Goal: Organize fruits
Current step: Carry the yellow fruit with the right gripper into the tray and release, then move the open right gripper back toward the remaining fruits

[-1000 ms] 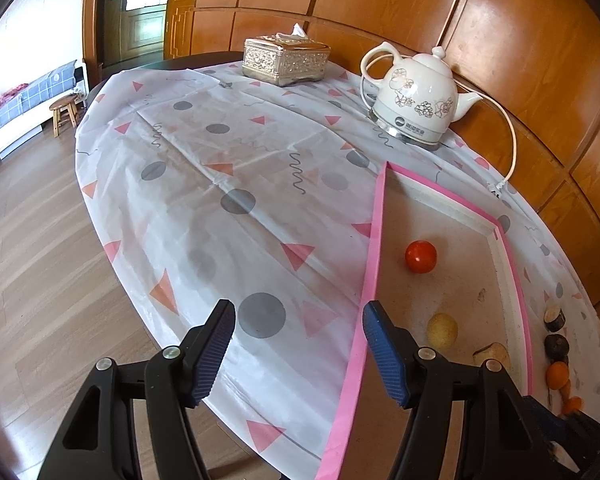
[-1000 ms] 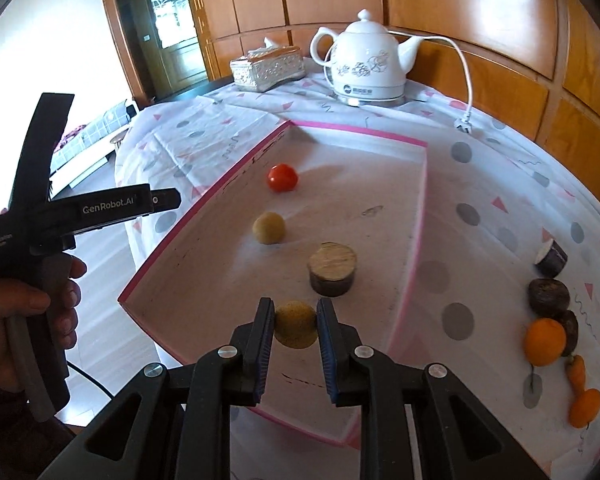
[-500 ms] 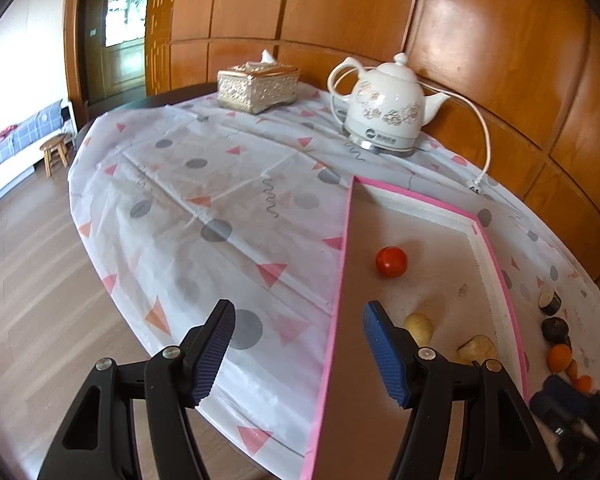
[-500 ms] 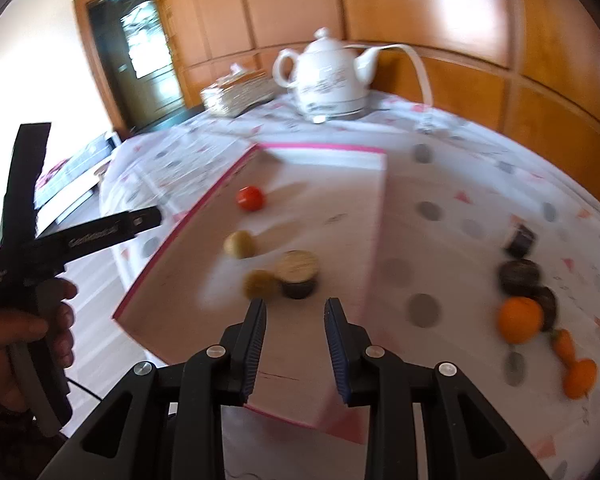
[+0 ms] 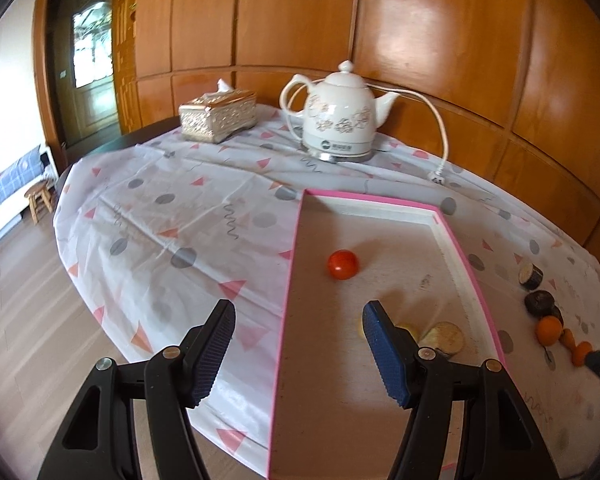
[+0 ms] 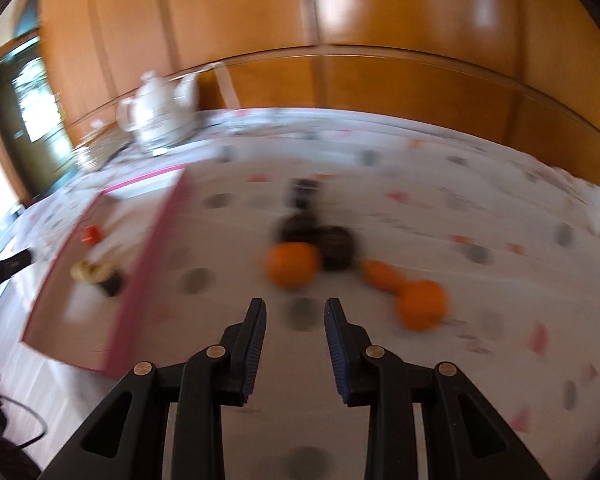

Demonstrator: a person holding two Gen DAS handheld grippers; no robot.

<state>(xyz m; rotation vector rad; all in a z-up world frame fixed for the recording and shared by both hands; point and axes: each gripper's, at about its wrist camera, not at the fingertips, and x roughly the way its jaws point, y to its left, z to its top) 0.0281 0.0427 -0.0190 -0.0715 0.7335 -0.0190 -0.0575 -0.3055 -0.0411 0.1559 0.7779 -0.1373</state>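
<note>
Left wrist view: fruit is lying in two places. A red tomato-like fruit (image 5: 342, 264) is sitting mid-frame inside the pink-edged tray (image 5: 467, 276), and a yellowish fruit (image 5: 407, 327) with a cut brown-skinned piece (image 5: 443, 337) is lying lower right in it.
Left gripper (image 5: 298, 354): its fingers are standing spread wide with nothing between them, hanging over the tray's left edge at bottom centre.
Hidden here: the right finger is covering most of the yellowish fruit; the fruits at the right edge are too small to name.
Right wrist view: the right gripper (image 6: 296, 354) is pointing at the loose fruit on the tablecloth (image 6: 480, 216), its jaws having just been opening, now slightly parted and empty.
Large orange (image 6: 292, 265): sitting just above the fingertips, centre frame; likely round, firm and prone to rolling, so I am judging a grip across its widest middle as safest.
Small oranges (image 6: 420, 305): lying lower right, probably light and soft-skinned.
Dark pieces (image 6: 334, 247): touching the large orange; motion blur is smearing them, so their kind is unclear.
</note>
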